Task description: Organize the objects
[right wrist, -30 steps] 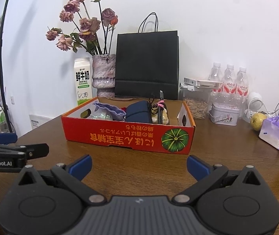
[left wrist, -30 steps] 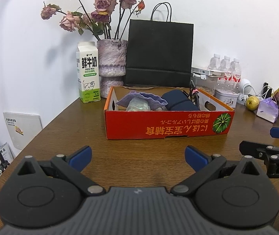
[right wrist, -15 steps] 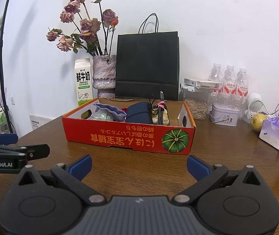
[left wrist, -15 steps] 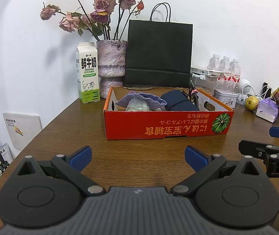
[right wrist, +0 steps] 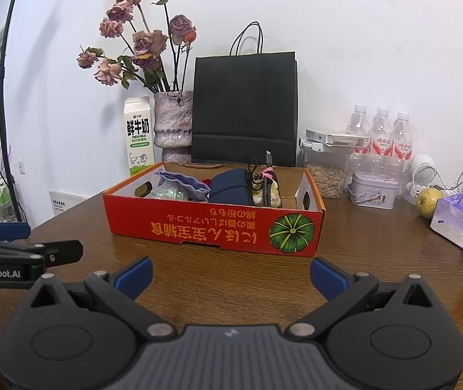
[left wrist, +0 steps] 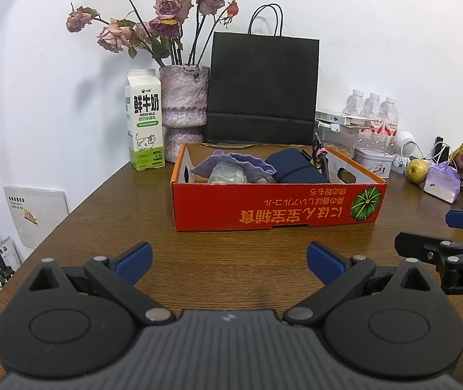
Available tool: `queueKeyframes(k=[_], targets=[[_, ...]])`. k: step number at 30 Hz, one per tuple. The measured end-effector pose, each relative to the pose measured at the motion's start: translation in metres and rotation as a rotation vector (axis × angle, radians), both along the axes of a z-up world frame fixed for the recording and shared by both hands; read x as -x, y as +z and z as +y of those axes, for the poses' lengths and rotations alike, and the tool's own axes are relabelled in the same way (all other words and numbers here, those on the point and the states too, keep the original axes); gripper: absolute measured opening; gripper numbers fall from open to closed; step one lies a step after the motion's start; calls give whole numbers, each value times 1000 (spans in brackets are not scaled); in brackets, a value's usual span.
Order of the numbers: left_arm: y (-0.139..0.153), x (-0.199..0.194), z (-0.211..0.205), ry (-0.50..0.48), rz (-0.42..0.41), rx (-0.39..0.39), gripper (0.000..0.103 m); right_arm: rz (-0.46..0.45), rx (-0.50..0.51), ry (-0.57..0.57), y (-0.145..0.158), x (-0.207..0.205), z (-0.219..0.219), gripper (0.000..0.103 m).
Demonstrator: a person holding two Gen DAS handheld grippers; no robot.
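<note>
A red cardboard box (left wrist: 276, 206) (right wrist: 212, 227) sits on the brown table ahead of both grippers. In it lie a purple cloth (left wrist: 234, 162) (right wrist: 182, 183), a clear bag under it (left wrist: 226, 174), a dark blue pouch (left wrist: 296, 169) (right wrist: 231, 188) and a bundled cable (right wrist: 265, 185). My left gripper (left wrist: 229, 260) is open and empty, held short of the box's front wall. My right gripper (right wrist: 229, 274) is open and empty, also short of the box; it shows at the right edge of the left wrist view (left wrist: 458, 234).
Behind the box stand a milk carton (left wrist: 145, 120), a vase of dried roses (left wrist: 184, 110) and a black paper bag (left wrist: 262, 87). To the right are water bottles (right wrist: 382, 133), a seed jar (right wrist: 327, 175), a tin (right wrist: 372, 190), a pear (right wrist: 428, 201) and a purple packet (right wrist: 458, 216).
Both grippers stay open and nearly still. The views shifted only slightly; the box looks marginally nearer.
</note>
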State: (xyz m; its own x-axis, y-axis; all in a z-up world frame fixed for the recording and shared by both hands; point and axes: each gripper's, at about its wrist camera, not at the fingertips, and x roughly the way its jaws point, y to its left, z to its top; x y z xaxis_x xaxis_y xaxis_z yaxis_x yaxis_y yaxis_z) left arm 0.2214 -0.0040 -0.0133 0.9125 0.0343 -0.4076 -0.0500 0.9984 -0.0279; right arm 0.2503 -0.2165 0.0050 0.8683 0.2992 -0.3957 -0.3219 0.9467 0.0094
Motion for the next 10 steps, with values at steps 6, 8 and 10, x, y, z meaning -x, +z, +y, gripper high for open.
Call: queueKeyframes(k=[6,8,10], targets=[[-1,-2,0,-11,9,3,103,1,0,-1,0,1,1,103],[-2,-2,0,-14,13,5,103,2,1,-1,0,0,1,103],[-2,-3,1,-4,15,2,103,2,0,0,0,0,1,103]])
